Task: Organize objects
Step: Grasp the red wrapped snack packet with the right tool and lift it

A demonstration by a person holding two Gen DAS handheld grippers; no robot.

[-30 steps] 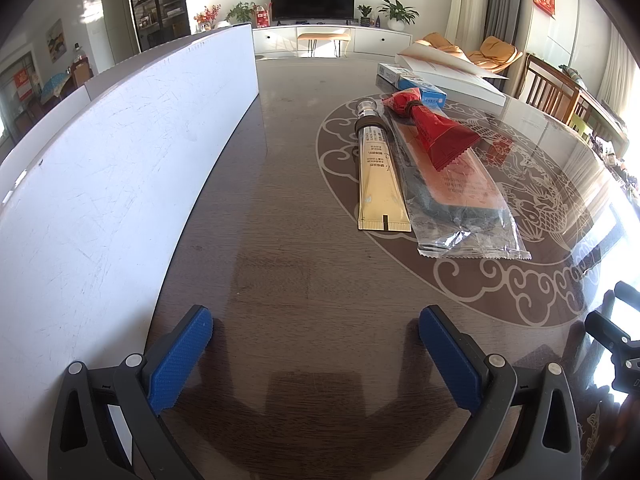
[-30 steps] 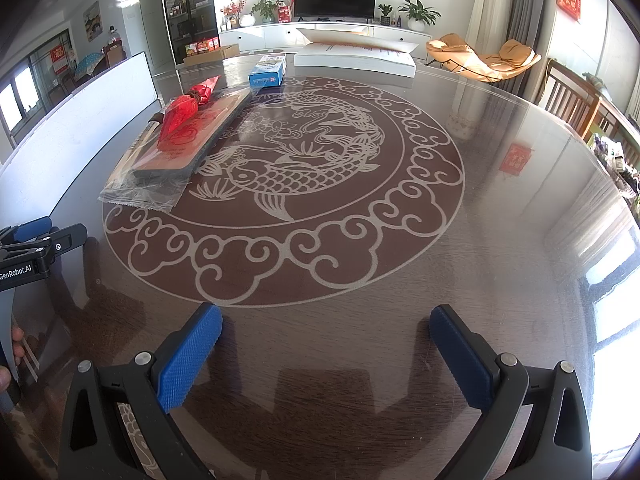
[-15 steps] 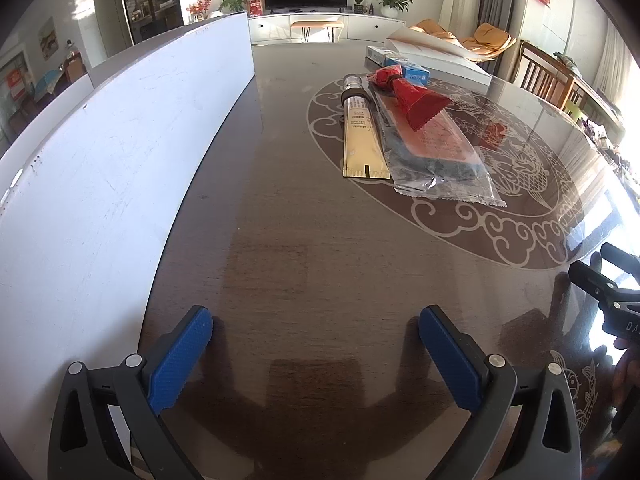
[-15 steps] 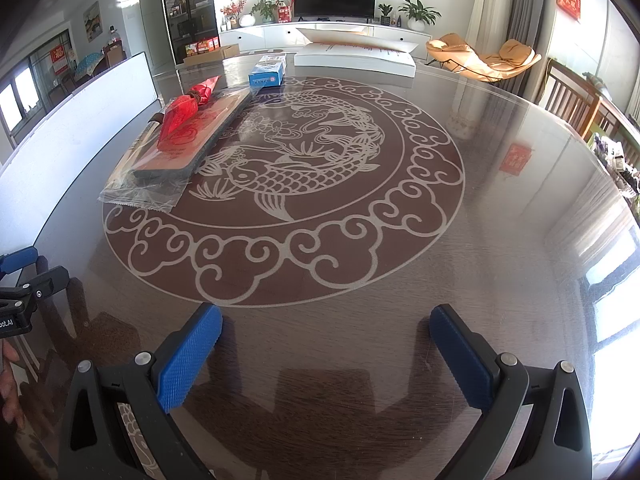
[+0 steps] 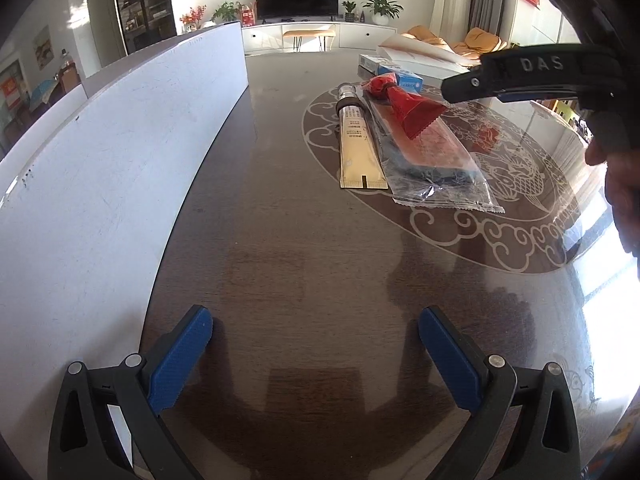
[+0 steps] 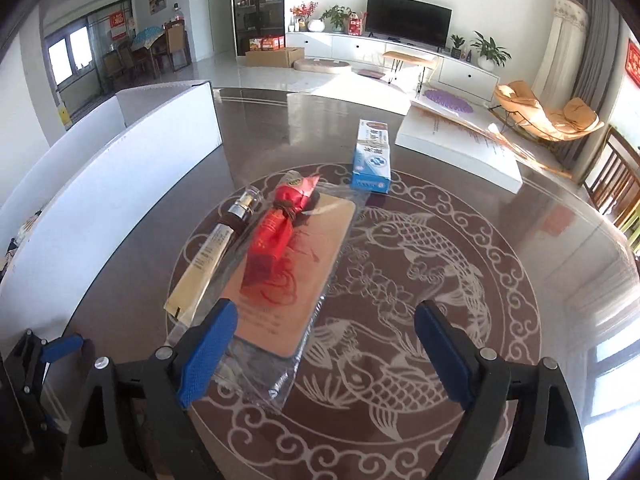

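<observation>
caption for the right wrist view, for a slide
Right gripper, jaws closing and empty, over a red pouch on a clear-wrapped packet beside a cream tube.

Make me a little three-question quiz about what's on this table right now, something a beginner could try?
1. True or false: the red pouch lies on top of the clear plastic packet.
2. Which lies nearest the white board? A) the blue box B) the cream tube C) the red pouch
3. Fill in: the left gripper holds ____.

Key
1. True.
2. B. The tube lies beside the packet, on the board's side.
3. Nothing; its jaws are open over the bare table. The right gripper is also empty, its jaws closing above the packet's near end.
</observation>
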